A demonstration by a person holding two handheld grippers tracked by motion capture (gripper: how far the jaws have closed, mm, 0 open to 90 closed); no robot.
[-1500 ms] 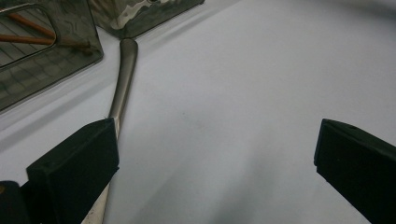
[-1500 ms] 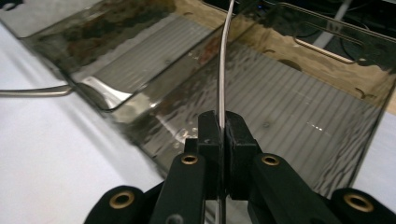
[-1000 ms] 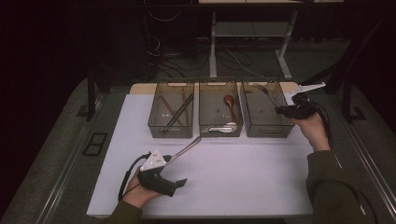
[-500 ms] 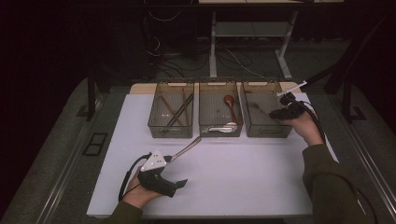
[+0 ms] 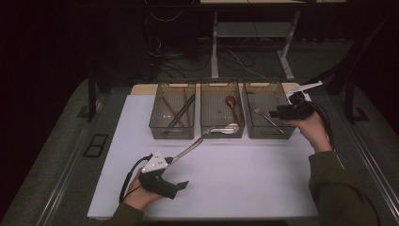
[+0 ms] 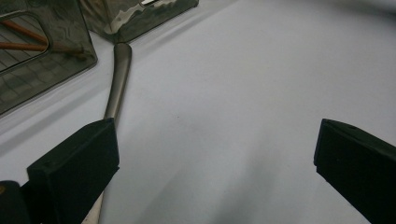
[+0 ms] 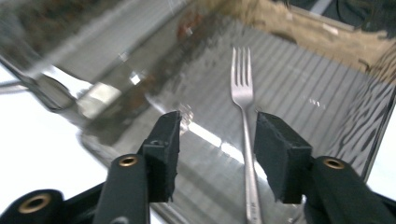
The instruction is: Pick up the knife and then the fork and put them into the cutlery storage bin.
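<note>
Fork lies flat in right bin, tines away from right claw, long axis along bin. Right claw just opened, jaws parted, nothing gripped. Left claw wide open on surface beside a metal handle. Middle bin holds spoon.

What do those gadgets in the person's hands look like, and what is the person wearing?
Each hand-held gripper is black with two blocky black jaws. The left hand-held gripper carries a pale grey three-cornered plate on top and trails a black cable. The right hand-held gripper has brass-coloured rivets at its jaw joints, a white piece on top and black cables. Both forearms wear dark olive sleeves.
</note>
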